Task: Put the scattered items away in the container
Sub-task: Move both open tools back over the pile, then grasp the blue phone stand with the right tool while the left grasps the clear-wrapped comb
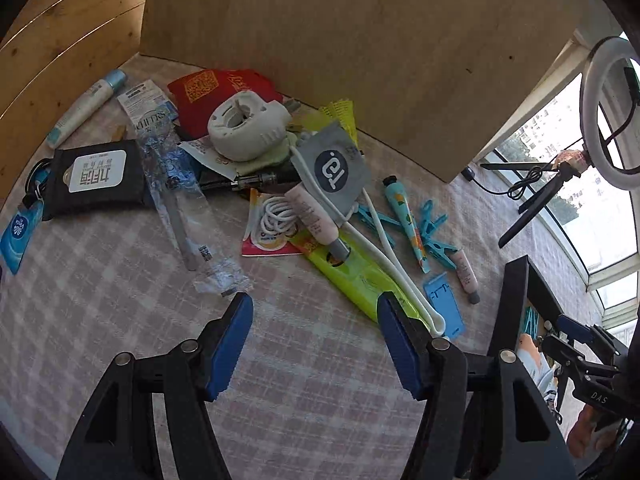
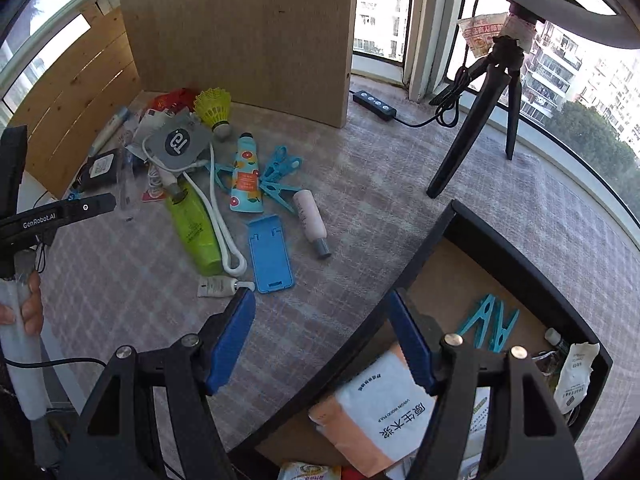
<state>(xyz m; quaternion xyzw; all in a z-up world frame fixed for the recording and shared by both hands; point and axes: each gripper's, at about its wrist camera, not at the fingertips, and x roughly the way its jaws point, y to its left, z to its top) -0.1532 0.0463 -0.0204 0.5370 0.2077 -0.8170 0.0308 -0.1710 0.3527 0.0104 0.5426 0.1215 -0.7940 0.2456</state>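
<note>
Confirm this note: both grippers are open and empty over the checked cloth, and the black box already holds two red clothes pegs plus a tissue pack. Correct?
One detail is wrong: the two clothes pegs in the black box are blue, not red, as the right wrist view shows. The rest stands: the left gripper and right gripper are open and empty, and the tissue pack lies in the box.

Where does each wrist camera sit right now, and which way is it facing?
Left wrist: on the left gripper, tilted steeply down at the clutter pile; its open jaws show, with the right gripper at the right edge.
Right wrist: on the right gripper, facing down over the container rim; open jaws, and a hand holding the other gripper at the left.
Shared: the blue stand, green pack and white cable.
</note>
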